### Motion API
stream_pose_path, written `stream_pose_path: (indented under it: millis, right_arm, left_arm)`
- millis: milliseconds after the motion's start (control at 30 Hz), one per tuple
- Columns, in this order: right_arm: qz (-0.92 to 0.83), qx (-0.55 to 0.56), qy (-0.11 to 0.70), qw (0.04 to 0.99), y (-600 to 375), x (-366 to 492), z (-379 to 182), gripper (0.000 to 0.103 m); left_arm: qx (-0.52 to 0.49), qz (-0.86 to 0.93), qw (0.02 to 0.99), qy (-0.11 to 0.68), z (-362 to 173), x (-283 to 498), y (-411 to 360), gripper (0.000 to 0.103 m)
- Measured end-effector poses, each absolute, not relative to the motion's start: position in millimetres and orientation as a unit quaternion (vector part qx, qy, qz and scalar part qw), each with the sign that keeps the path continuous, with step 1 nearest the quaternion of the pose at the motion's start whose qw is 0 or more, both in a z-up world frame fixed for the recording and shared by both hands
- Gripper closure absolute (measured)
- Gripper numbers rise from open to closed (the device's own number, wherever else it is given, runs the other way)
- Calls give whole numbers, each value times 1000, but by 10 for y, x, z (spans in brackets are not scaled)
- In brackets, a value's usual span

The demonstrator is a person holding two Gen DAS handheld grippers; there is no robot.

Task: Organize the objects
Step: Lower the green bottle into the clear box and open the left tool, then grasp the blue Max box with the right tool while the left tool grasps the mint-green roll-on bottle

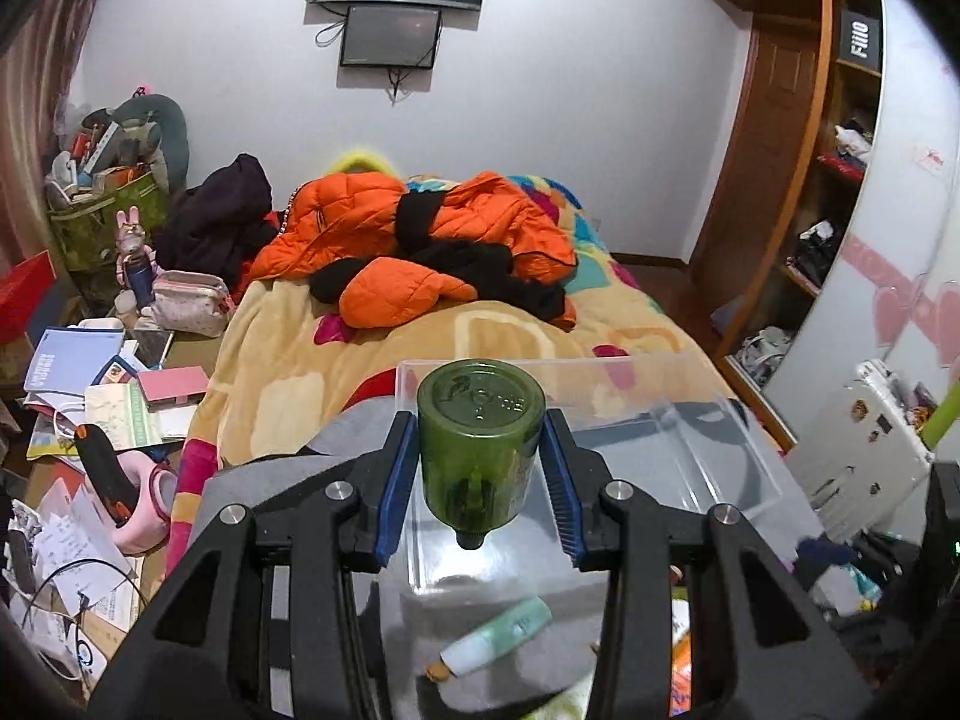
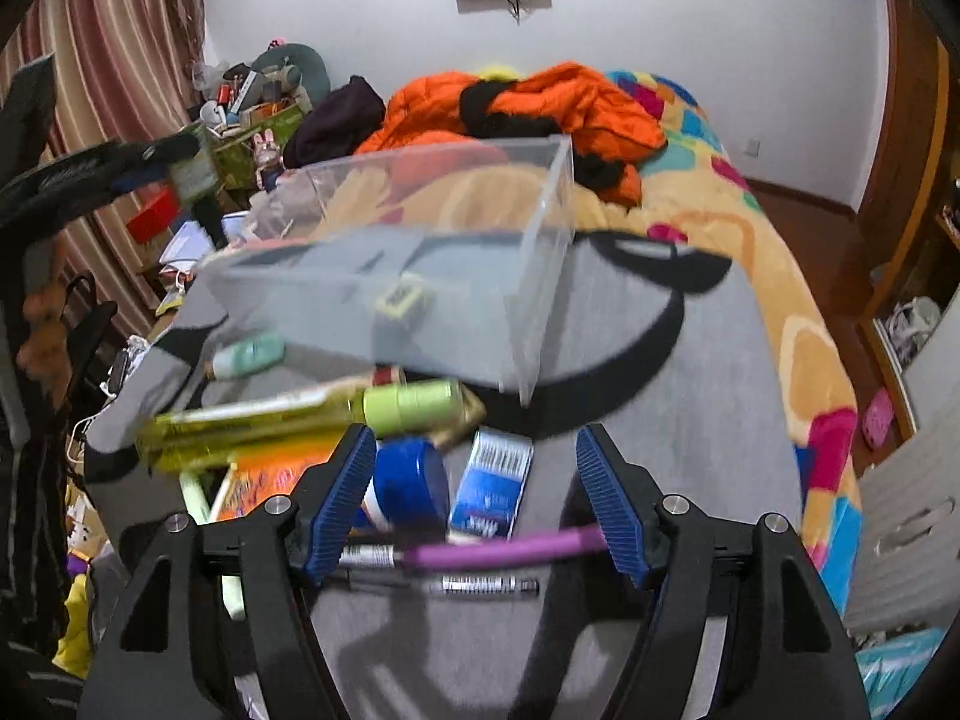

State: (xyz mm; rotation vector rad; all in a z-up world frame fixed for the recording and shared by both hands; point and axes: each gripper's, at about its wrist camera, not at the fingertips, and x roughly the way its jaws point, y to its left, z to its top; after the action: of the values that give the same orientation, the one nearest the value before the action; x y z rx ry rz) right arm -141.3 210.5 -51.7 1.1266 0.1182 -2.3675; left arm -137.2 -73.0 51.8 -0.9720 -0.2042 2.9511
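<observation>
My left gripper [image 1: 480,468] is shut on a dark green glass bottle [image 1: 480,438], held bottom-forward over the clear plastic box [image 1: 672,438] on the bed. It also shows at the left in the right wrist view [image 2: 150,171]. My right gripper [image 2: 474,498] is open and empty above a blue-lidded jar [image 2: 408,483], a blue-white packet [image 2: 492,480], a purple pen [image 2: 498,552] and a marker [image 2: 480,587]. A yellow-green bottle [image 2: 312,417] and a mint tube [image 2: 249,355] lie in front of the clear box [image 2: 420,264]. The mint tube [image 1: 498,636] shows below my left gripper.
The objects lie on a grey cloth [image 2: 660,420] on a colourful blanket. An orange jacket [image 1: 420,240] is piled at the far end of the bed. A cluttered desk with papers [image 1: 90,408] stands to the left. A wooden wardrobe [image 1: 798,180] is at the right.
</observation>
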Motion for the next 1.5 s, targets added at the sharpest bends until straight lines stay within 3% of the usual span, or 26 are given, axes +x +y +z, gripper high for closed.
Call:
stream_pose_path:
  millis: [533, 700, 867, 1267, 1500]
  right_arm:
    - [-872, 443, 19, 207, 2279, -1533, -766, 37]
    - [-865, 449, 36, 222, 2129, -1577, -813, 43]
    - [-857, 465, 42, 217, 2131, -1619, -874, 52]
    - [-857, 459, 58, 230, 2057, -1579, -861, 54]
    - [-856, 462, 66, 221, 2077, -1590, -910, 62]
  left_arm:
    - [-369, 929, -24, 26, 13, -1794, -313, 62]
    - [-383, 922, -12, 46, -83, -1826, -176, 62]
    - [-394, 918, 16, 32, -95, -1769, -155, 62]
    - [-387, 921, 41, 19, 37, -1286, -334, 55]
    - [-405, 913, 50, 17, -61, -1047, -462, 51]
